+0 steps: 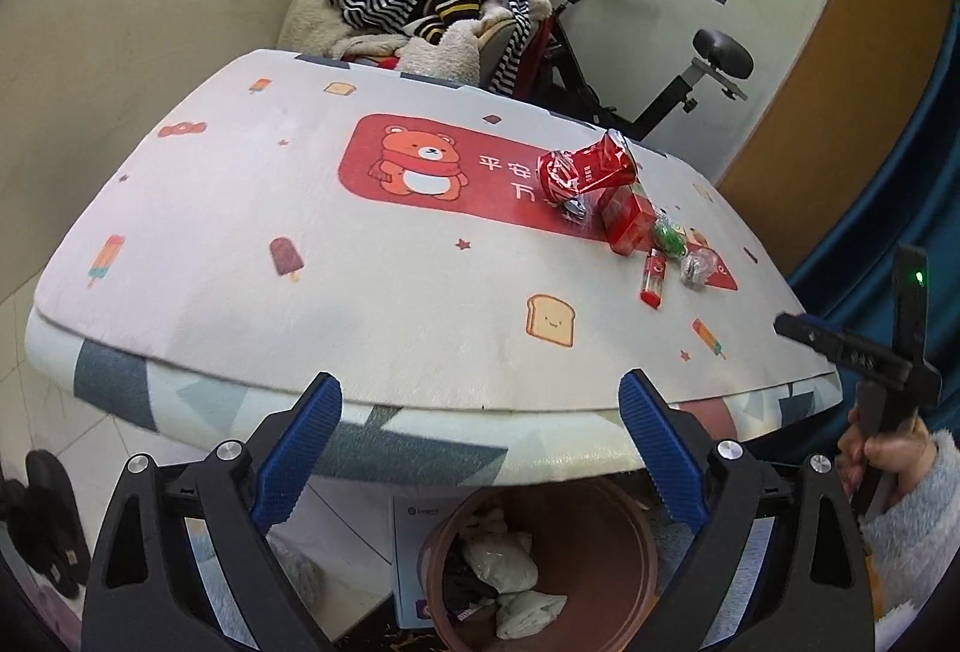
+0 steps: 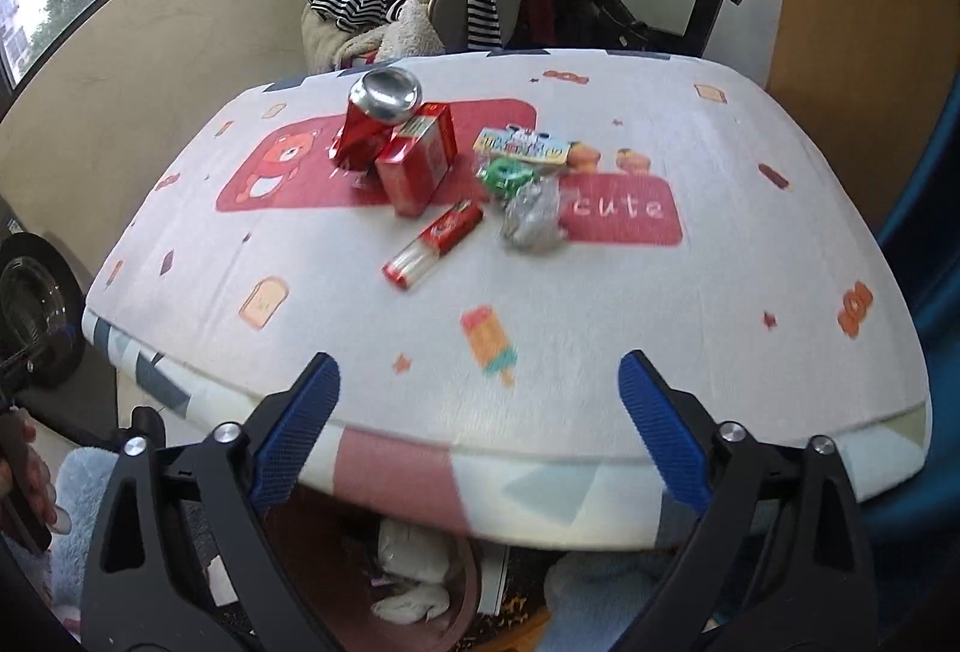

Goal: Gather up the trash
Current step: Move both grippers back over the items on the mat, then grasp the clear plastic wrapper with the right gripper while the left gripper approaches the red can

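left gripper (image 1: pixel 480 400) open, hovering at near edge of table (image 1: pixel 300 328). crushed red can (image 1: pixel 585 166), red carton (image 1: pixel 627 220), red lighter (image 1: pixel 654 280), wrappers (image 1: pixel 681 250) clustered far right. brown bin (image 1: pixel 540 568) below, holding crumpled tissue (image 1: pixel 501 562).

The left gripper (image 1: pixel 480 448) is held with its blue-padded fingers (image 1: pixel 297 451) spread wide apart and nothing between them. The right gripper (image 2: pixel 480 427) is posed the same way, its fingers (image 2: pixel 663 430) wide apart and bare. The right hand (image 1: pixel 882 451), in a fluffy sleeve, grips its handle.
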The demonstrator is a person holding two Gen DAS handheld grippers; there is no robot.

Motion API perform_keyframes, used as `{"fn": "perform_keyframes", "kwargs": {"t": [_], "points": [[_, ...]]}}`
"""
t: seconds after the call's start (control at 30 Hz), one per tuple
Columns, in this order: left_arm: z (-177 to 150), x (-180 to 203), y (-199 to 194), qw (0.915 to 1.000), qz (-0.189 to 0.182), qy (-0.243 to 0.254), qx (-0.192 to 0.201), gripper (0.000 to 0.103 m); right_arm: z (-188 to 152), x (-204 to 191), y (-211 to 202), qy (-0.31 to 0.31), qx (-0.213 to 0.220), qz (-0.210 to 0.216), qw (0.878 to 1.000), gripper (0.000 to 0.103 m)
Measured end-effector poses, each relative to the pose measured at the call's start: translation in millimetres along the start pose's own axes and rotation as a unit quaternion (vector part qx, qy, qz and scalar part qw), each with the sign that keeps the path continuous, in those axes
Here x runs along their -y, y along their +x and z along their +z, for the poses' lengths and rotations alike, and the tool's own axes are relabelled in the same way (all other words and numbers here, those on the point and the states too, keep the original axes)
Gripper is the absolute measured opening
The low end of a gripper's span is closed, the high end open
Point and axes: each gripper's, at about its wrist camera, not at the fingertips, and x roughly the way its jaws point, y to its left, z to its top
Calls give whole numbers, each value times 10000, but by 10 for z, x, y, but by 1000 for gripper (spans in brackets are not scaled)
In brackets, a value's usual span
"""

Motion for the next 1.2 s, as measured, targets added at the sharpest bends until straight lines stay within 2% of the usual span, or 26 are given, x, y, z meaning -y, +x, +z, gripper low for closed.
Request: {"fn": "perform_keyframes", "kwargs": {"t": [0.2, 0.3, 0.53, 0.67, 0.73, 0.8, 0.83, 0.97, 1.2], "points": [[135, 13, 215, 9999, 86, 55, -20, 91, 297, 193, 284, 46, 6, 48, 10000, 70], [190, 39, 312, 9999, 107, 96, -45, 91, 432, 283, 476, 155, 16, 77, 9998, 65], [285, 168, 514, 9996, 71, 255, -100, 91, 678, 416, 950, 368, -41, 150, 9992, 62], [323, 229, 592, 9993, 30, 348, -129, 91, 710, 431, 1144, 458, -133, 105, 9988, 59], [326, 253, 610, 9991, 4, 393, -136, 91, 703, 419, 1174, 454, -190, 123, 9987, 45], [330, 272, 630, 9989, -14, 447, -143, 91, 668, 402, 1122, 405, -152, 158, 9989, 38], [333, 276, 646, 9987, -25, 479, -156, 91, 653, 403, 1113, 402, -144, 142, 9990, 31], [370, 326, 712, 9978, -70, 631, -195, 91, 585, 459, 964, 512, 15, 187, 9985, 29], [602, 612, 951, 9920, -62, 1253, -113, 86, 475, 536, 713, 751, 255, 267, 9965, 29]]}}
